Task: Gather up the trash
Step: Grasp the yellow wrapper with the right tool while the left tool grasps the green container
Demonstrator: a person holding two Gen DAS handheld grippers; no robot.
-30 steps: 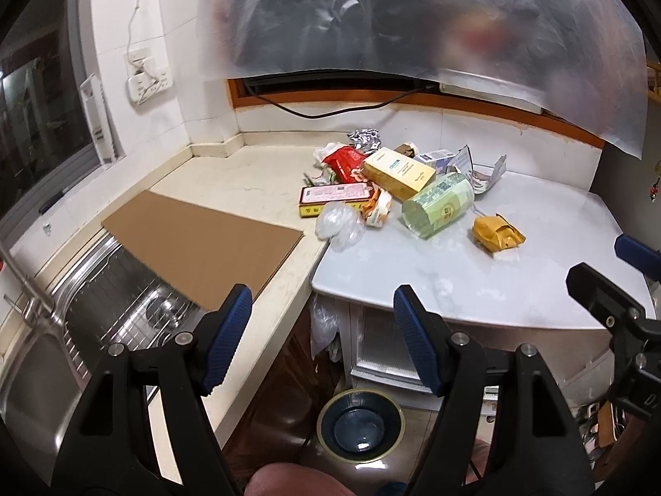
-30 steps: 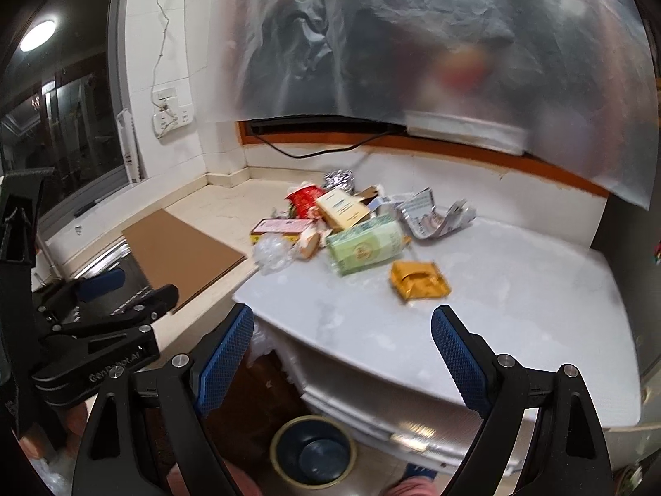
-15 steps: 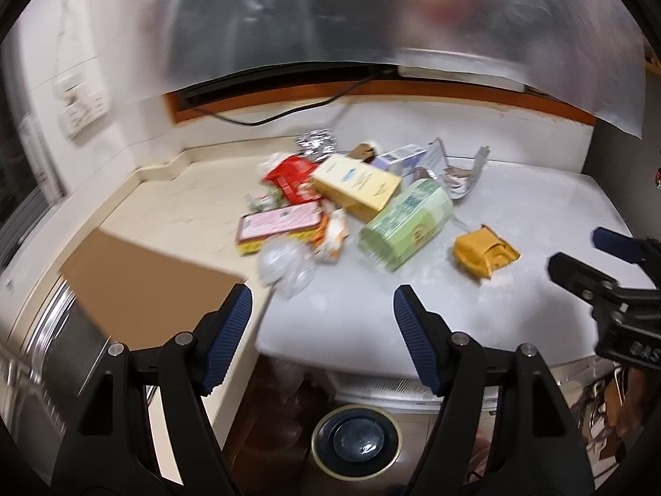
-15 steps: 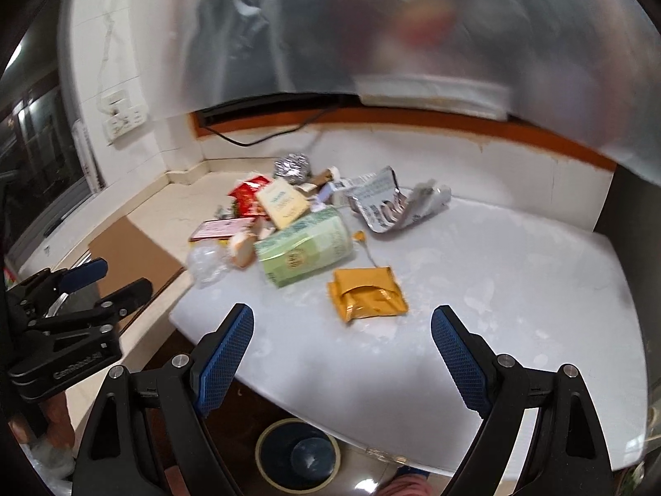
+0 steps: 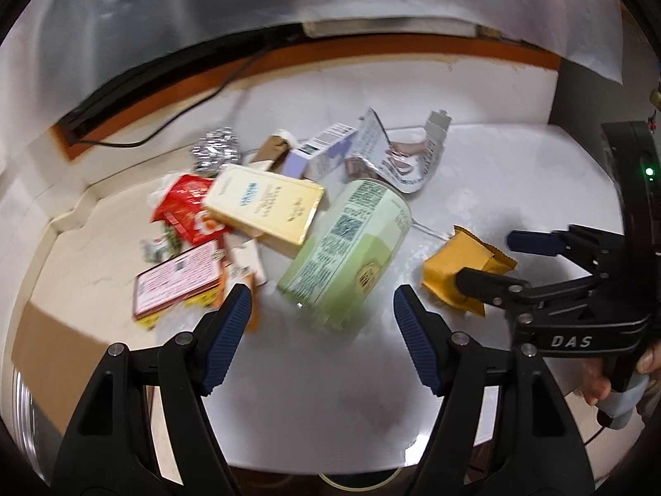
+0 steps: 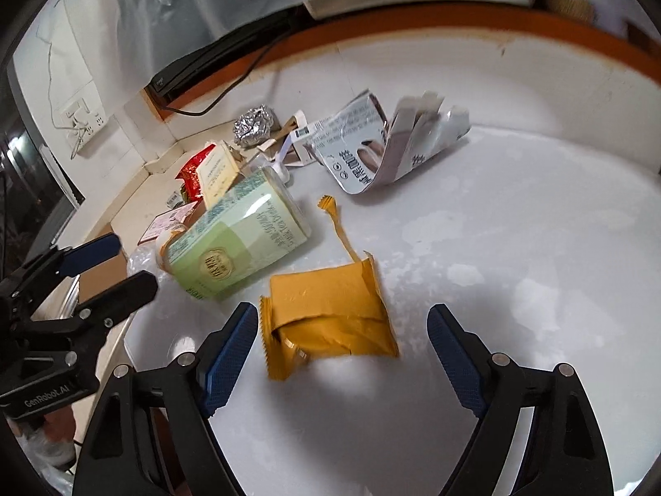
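Observation:
A pile of trash lies on the white table (image 6: pixel 516 248). A green cylindrical can (image 5: pixel 351 248) (image 6: pixel 239 239) lies on its side. A torn yellow wrapper (image 6: pixel 330 314) (image 5: pixel 450 268) lies right of it. Behind are a yellow box (image 5: pixel 264 206), a red packet (image 5: pixel 186 202), a pink box (image 5: pixel 177 285), a foil ball (image 6: pixel 254 124) and crumpled silver packaging (image 6: pixel 372 153). My left gripper (image 5: pixel 322 330) is open and empty, just before the green can. My right gripper (image 6: pixel 343 351) is open and empty, its jaws either side of the yellow wrapper.
A brown cardboard sheet (image 5: pixel 49 355) lies at the left over the steel sink edge (image 5: pixel 20 413). A black cable (image 6: pixel 231 87) runs along the back wall. A bin rim (image 5: pixel 355 481) shows under the table's front edge. A wall socket (image 6: pixel 82 120) is at left.
Both grippers have moved forward and closer to the trash pile. The can and the yellow wrapper now loom large in front of the open jaws.

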